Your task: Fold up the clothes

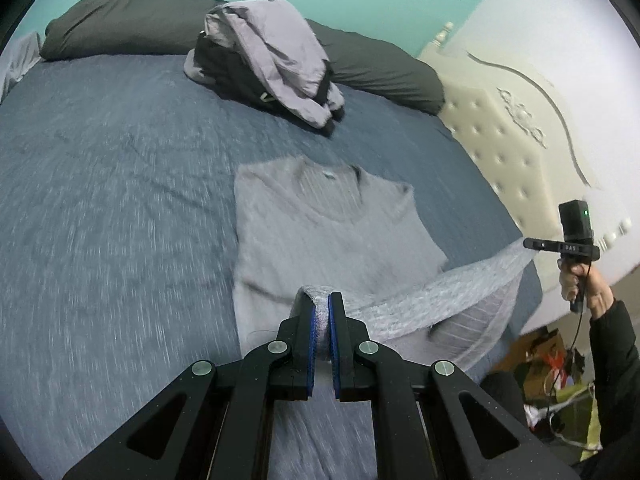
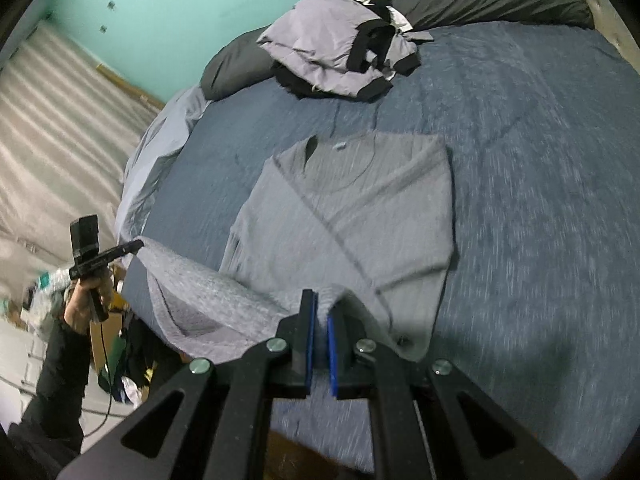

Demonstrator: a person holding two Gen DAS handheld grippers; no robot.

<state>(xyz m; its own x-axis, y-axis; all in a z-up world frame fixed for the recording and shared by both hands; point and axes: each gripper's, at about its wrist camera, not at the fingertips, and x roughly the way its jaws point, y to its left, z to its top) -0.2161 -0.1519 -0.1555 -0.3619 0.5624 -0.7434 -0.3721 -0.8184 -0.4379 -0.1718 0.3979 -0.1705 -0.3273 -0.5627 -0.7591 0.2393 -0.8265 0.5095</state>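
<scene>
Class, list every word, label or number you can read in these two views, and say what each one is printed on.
"DAS": on the black crossbar of the right gripper, seen from the left wrist.
Neck label of the grey knitted sweater: too blurred to read.
Nothing else legible.

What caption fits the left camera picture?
Both tongs pinch the gray sweater's hem over the blue bed.

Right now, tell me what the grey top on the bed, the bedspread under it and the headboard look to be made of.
Grey top: soft knit, likely cotton jersey; matte, heathered, and it drapes limply.
Bedspread: woven or knit fabric, flecked blue, matte with shallow creases; blur hides the weave.
Headboard: padded upholstery, perhaps faux leather; cream, button-tufted, slightly glossy.
</scene>
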